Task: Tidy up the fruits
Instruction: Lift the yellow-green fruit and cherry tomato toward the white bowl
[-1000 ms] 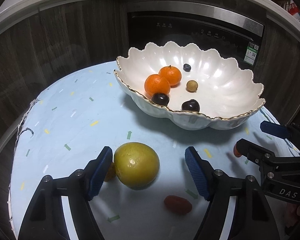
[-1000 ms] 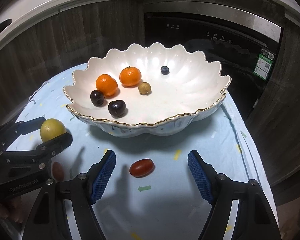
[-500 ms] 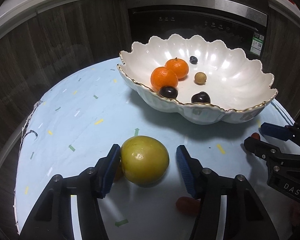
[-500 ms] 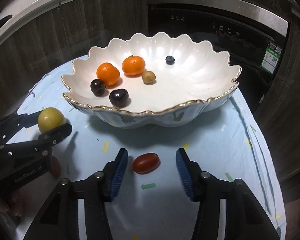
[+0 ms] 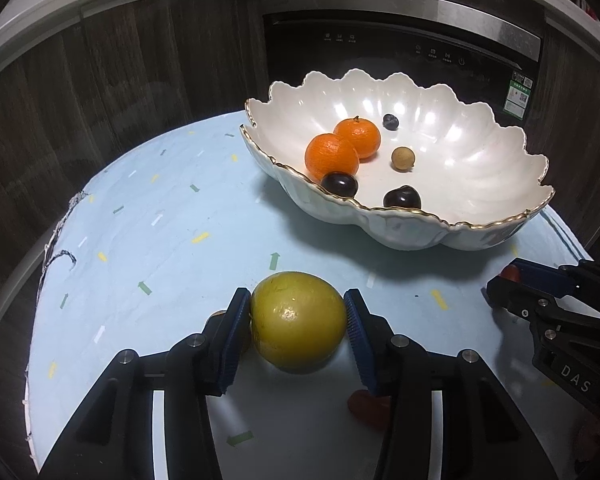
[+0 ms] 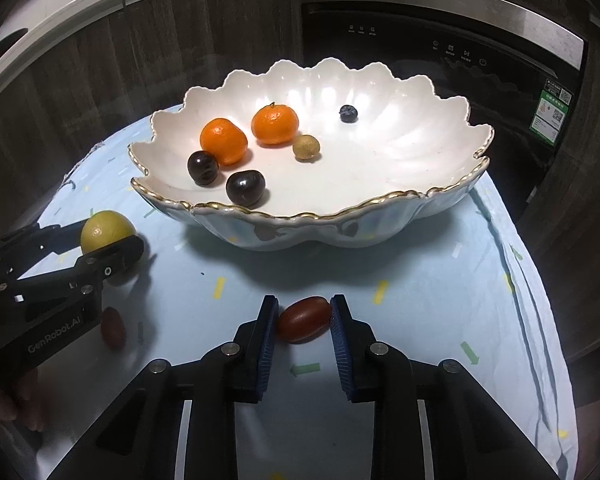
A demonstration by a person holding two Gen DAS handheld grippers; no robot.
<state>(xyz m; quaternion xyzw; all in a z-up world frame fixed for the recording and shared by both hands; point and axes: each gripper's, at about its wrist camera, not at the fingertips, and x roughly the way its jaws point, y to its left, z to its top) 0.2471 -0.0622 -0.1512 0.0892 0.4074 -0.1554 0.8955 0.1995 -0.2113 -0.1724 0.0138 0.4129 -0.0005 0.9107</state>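
Observation:
My left gripper [image 5: 296,316] is shut on a large yellow-green fruit [image 5: 298,322], just above the light blue tablecloth; it also shows in the right wrist view [image 6: 104,234]. My right gripper [image 6: 303,320] is shut on a red cherry tomato [image 6: 303,319] at the cloth. A white scalloped bowl [image 6: 380,208] with a gold rim holds two oranges [image 6: 224,140], two dark cherries [image 6: 245,187], a tan longan [image 6: 306,147] and a blueberry [image 6: 348,113].
A second red tomato [image 6: 113,326] lies on the cloth under the left gripper, also seen in the left wrist view [image 5: 366,410]. A small orange-brown fruit [image 5: 244,336] hides behind the left finger. Dark cabinets and an appliance [image 5: 420,48] stand behind the table.
Both grippers closed from wide open. The left pads came in onto the yellow-green fruit, the right pads onto the red tomato. Both views moved slightly forward and lifted.

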